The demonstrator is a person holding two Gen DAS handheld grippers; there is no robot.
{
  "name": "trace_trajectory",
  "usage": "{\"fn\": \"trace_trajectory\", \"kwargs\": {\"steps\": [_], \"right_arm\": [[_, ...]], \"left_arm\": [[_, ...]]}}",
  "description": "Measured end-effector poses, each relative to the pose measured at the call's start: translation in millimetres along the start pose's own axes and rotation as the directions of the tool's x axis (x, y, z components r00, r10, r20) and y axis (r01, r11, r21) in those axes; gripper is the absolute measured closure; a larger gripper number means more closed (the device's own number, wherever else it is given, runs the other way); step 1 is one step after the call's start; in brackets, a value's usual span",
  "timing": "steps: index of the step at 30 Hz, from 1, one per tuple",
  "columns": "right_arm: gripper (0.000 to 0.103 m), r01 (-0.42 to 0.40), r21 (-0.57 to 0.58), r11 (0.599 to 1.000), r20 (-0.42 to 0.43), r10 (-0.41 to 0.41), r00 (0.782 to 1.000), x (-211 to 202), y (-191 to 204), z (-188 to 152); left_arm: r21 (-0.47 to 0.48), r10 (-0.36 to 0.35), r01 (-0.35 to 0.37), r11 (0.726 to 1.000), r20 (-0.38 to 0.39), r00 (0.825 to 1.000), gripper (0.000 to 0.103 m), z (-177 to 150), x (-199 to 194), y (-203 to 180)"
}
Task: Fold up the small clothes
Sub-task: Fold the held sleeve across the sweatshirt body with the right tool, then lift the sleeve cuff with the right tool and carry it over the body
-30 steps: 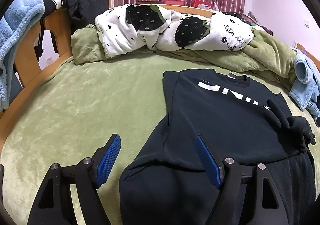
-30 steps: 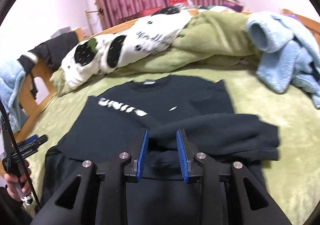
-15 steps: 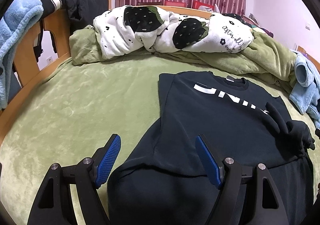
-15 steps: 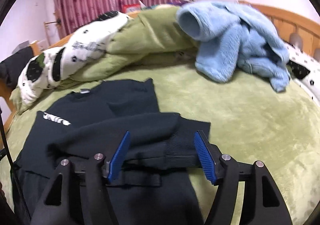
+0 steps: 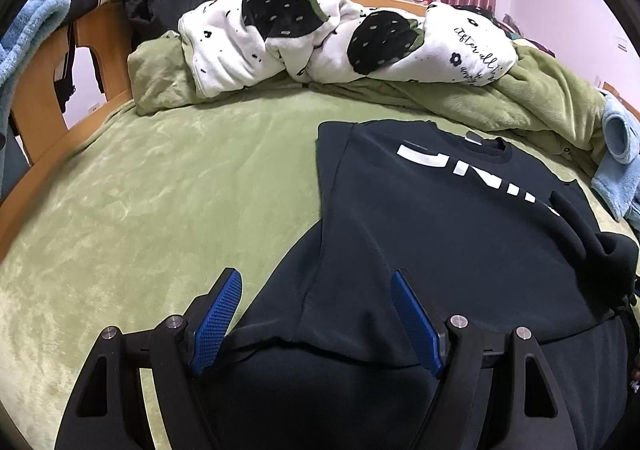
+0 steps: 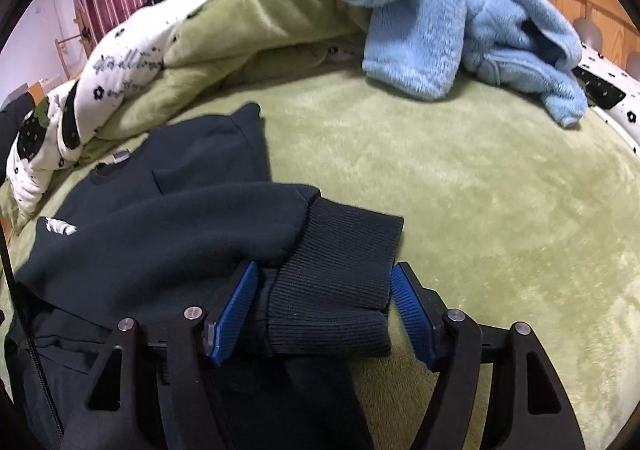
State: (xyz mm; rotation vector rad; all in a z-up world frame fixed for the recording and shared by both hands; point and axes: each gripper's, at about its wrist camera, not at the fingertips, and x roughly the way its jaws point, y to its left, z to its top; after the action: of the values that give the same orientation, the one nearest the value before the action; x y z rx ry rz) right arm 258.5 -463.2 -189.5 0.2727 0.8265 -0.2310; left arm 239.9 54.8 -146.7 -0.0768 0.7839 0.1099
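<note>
Sweatshirt (image 5: 460, 242), black with white lettering, lies face up on the green bedspread (image 5: 152, 217), collar toward the heaped bedding. Right gripper (image 6: 322, 308) is the nearer one to the folded-in sleeve: its ribbed cuff (image 6: 340, 270) sits right between the blue pads, jaws opening, pads not pressing the fabric that I can see. Sleeve's long axis runs crosswise over the chest, from the cuff back toward the lettering. Left gripper (image 5: 316, 324) hovers spread wide over the other side edge of the body, clamping nothing. Next move probably turns on that: cuff straight ahead of the right tongs, the unfolded side under the left. Blue fleece (image 6: 460, 21) lies well apart.
</note>
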Motion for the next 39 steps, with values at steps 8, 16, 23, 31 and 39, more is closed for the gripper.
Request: {"fn": "trace_trajectory", "kwargs": {"steps": [8, 16, 23, 31, 39], "right_arm": [[0.031, -0.034, 0.062, 0.997, -0.046, 0.037, 0.998, 17, -11, -2], [0.074, -0.020, -0.015, 1.000, -0.020, 0.020, 1.000, 5, 2, 7], [0.085, -0.036, -0.039, 0.999, 0.120, 0.040, 0.992, -54, 25, 24], [0.085, -0.013, -0.140, 0.990, 0.249, 0.047, 0.967, -114, 86, 29], [0.086, -0.110, -0.186, 0.976, 0.244, 0.154, 0.957, -151, 158, 31]], "left_arm": [[0.003, 0.001, -0.001, 1.000, -0.008, 1.000, 0.027, -3, 3, -2], [0.004, -0.012, 0.012, 1.000, -0.001, 1.000, 0.027, -2, -5, -1], [0.002, -0.038, 0.038, 0.999, 0.032, 0.999, 0.027, 0, -20, 2], [-0.028, -0.030, 0.032, 0.999, 0.073, 0.997, 0.027, 5, -40, 24], [-0.065, 0.048, -0.045, 0.997, 0.044, 0.998, 0.027, 3, -41, 68]]}}
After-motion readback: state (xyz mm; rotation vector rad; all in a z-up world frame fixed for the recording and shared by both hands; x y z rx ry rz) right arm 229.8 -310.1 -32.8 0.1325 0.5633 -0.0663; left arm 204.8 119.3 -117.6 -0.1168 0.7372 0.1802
